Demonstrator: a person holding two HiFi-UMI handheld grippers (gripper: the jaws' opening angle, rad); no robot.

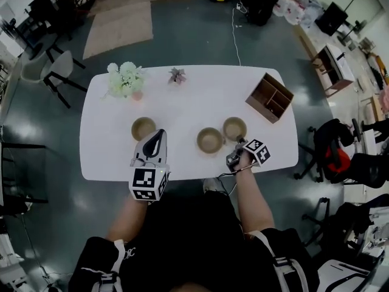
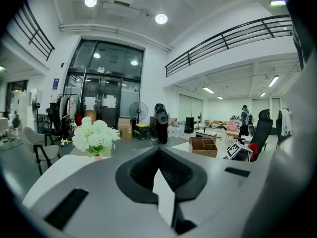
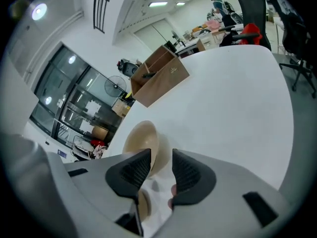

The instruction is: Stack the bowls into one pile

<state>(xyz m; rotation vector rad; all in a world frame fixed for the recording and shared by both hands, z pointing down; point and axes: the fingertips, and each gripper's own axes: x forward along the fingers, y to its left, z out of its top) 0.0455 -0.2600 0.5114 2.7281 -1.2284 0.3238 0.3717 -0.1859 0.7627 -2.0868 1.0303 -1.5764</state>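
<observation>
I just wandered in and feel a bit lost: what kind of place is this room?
Probably an open-plan office or lab hall. There is an office chair beside a white table, tall glass entrance doors, and a railed mezzanine overhead.

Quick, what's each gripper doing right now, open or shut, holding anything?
Left gripper: jaws closed, nothing between them.
Right gripper: jaws open, lined up on the tan bowl ahead, not gripping it.
</observation>
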